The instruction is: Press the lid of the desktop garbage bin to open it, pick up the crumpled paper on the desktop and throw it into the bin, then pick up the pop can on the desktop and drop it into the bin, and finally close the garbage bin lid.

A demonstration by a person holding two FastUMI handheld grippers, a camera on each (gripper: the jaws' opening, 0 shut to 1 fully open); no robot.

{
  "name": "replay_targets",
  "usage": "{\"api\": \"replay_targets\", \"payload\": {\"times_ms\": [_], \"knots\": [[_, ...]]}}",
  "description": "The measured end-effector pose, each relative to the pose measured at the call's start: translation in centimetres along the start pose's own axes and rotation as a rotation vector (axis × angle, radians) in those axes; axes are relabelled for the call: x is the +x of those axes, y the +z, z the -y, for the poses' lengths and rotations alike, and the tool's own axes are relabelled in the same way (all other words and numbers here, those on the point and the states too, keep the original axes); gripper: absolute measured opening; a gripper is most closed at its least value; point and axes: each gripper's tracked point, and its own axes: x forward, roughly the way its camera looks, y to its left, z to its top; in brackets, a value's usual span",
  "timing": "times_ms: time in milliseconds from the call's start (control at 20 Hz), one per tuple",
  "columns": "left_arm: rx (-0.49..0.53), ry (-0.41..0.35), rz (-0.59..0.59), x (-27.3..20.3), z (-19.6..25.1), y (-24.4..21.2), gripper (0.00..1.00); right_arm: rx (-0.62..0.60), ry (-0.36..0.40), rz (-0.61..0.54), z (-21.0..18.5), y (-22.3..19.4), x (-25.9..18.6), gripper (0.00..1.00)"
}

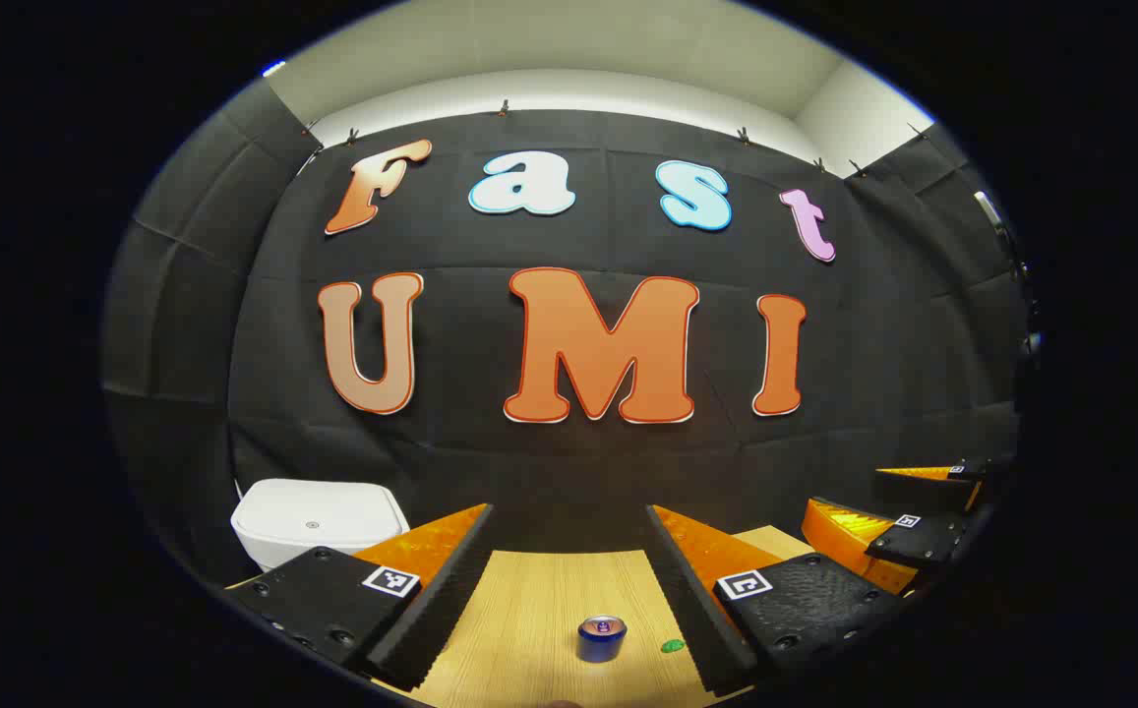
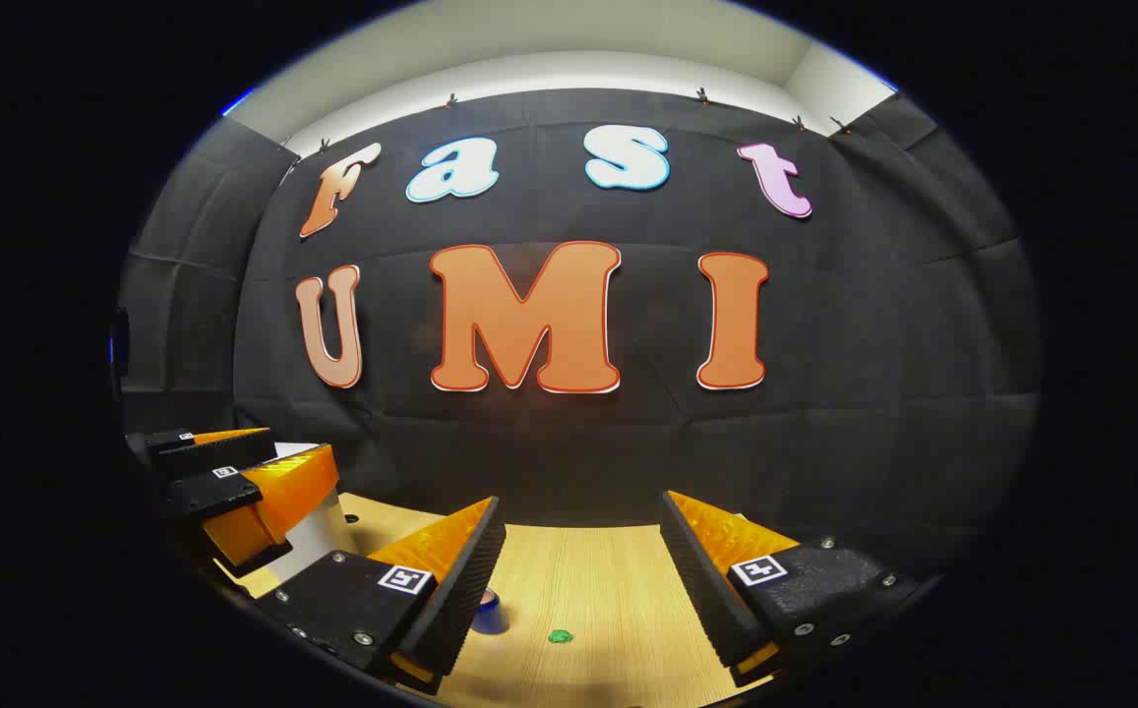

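Left hand-held gripper (image 1: 569, 580): we hold it level above the counter (image 1: 529, 610), jaws spread wide with nothing between them. We judge this a ready pose, since nothing is yet gripped or pressed.

Right hand-held gripper (image 2: 578, 580): also wide open and empty, held just beside the left one at about the same height. In the left gripper view it sits off to the right (image 1: 908, 511).

Bin (image 1: 318, 521): ahead and to the left of the left gripper, near the back wall, lid down. We take it that the lid has to be pressed first, and the left gripper is the nearer one for that.

Can (image 1: 601, 637): upright on the counter, just ahead of and below the left gripper's open jaws, roughly centred between them. From the right gripper it sits low and to the left (image 2: 488, 612), partly hidden behind that gripper's left finger. Standing upright, it offers its sides for a pinch.

Green scrap (image 1: 672, 646): a small green thing on the counter just right of the can; in the right gripper view it lies between the jaws, ahead and below (image 2: 559, 636). It is too small for us to tell what it is, and we cannot say it is the crumpled paper.

Stage: we judge the task at its start, with the bin shut and the can on the counter.
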Motion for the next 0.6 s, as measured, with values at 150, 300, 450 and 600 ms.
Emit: {"api": "replay_targets", "payload": {"times_ms": [150, 300, 450, 600], "knots": [[0.0, 0.003, -0.002, -0.03, -0.06, -0.09, 0.94, 0.007, -0.001, -0.007, 0.12, -0.22, -0.06, 0.94], [0.005, 0.0, 0.001, -0.07, 0.02, -0.09, 0.94, 0.01, -0.003, -0.013, 0.25, -0.18, -0.07, 0.94], [0.008, -0.009, -0.004, 0.03, 0.27, -0.19, 0.94, 0.011, -0.004, -0.008, 0.22, -0.15, -0.16, 0.94], [0.013, -0.019, -0.007, -0.04, 0.34, -0.28, 0.94, 0.01, -0.002, -0.004, 0.18, -0.01, -0.15, 0.95]]}}
